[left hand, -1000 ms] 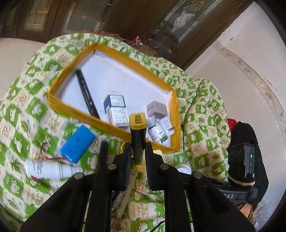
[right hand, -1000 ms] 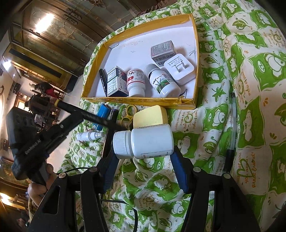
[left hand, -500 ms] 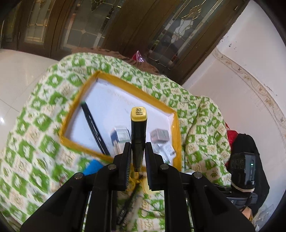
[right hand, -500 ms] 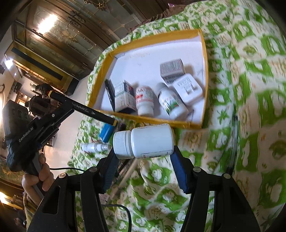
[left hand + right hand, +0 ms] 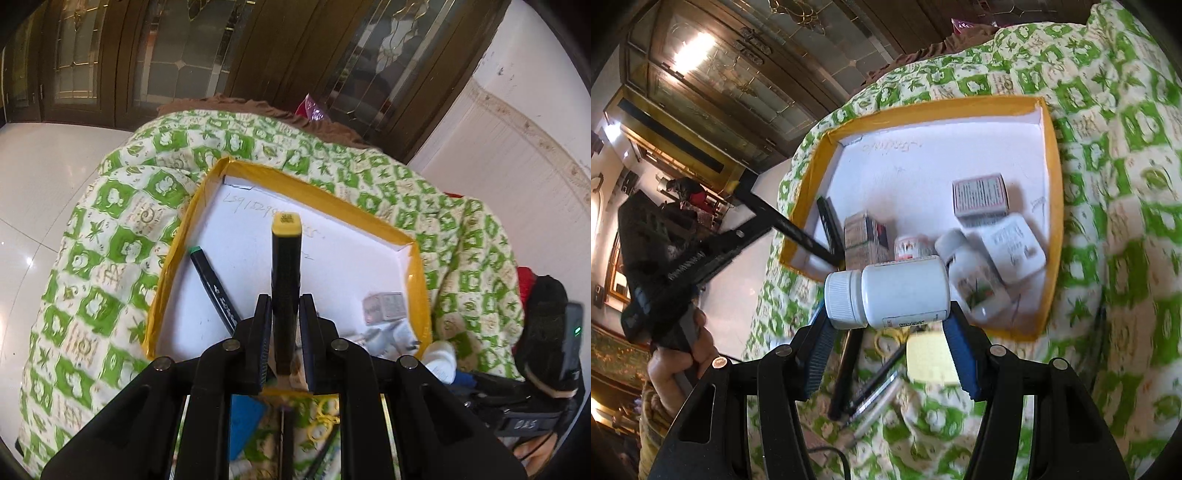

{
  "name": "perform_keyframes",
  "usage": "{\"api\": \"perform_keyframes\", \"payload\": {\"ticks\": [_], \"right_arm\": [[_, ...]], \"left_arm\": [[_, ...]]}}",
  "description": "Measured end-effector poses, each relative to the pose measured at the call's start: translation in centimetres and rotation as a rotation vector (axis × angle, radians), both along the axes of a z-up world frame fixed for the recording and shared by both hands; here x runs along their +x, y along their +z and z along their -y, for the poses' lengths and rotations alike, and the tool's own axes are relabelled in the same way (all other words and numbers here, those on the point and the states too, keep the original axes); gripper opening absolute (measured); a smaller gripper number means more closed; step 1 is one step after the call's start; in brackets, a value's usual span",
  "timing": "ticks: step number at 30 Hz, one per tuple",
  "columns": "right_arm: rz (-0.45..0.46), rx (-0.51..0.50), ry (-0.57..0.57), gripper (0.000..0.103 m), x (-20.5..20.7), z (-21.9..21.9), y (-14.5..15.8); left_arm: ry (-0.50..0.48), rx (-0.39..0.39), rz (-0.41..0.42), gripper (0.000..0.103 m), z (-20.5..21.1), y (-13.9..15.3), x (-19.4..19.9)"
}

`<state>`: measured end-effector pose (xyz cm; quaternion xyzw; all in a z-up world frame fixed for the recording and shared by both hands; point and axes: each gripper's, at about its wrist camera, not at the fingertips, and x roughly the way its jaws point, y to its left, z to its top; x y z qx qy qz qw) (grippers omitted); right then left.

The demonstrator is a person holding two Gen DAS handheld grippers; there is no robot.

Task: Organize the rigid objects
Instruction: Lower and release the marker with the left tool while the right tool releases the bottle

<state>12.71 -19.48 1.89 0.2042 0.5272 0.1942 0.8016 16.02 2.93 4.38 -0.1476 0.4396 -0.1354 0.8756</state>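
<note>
Green-patterned cloth (image 5: 110,229) carried the yellow-rimmed tray (image 5: 177,236). Left gripper (image 5: 284,325) clamped a yellow-capped marker (image 5: 286,273) over it; right gripper (image 5: 890,325) gripped a white bottle (image 5: 890,291), apparently above the near rim.

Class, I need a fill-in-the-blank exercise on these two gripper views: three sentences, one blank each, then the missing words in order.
1. The left gripper is shut on a black marker whose cap is ____ in colour.
2. The right gripper holds a white bottle lying on its ____.
3. The tray has a yellow rim and a ____ floor.

Missing words: yellow; side; white
</note>
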Motion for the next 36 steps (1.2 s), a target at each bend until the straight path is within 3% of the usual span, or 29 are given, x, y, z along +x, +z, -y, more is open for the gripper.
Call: {"api": "perform_keyframes", "payload": {"ticks": [12, 21, 24, 26, 27, 30, 36], "right_arm": [[0.062, -0.108, 0.015, 0.053, 8.0, -1.9, 0.0], [0.051, -0.266, 0.082, 0.053, 13.4, -4.7, -3.7], [0.044, -0.26, 0.086, 0.053, 14.0, -5.1, -4.5], [0.044, -0.247, 0.067, 0.055, 13.8, -4.8, -4.5], [0.043, -0.23, 0.048, 0.062, 13.5, -4.3, -4.4], [0.062, -0.17, 0.009, 0.065, 12.4, -2.9, -3.4], [0.1, -0.016, -0.095, 0.073, 6.9, 1.3, -0.6]], "left_arm": [[-0.003, 0.02, -0.073, 0.012, 0.5, -3.7, 4.7], [-0.04, 0.001, -0.117, 0.013, 0.2, -6.1, 1.2], [-0.025, -0.023, -0.123, 0.022, -0.7, -6.3, -0.8], [-0.009, -0.056, -0.075, 0.025, -1.6, -5.8, -2.8], [0.002, -0.066, -0.052, 0.026, -2.0, -5.4, -3.8], [0.044, -0.089, -0.023, 0.059, -2.9, -4.6, -6.4], [0.053, -0.065, -0.051, 0.06, -2.9, -5.4, -9.5]]}}
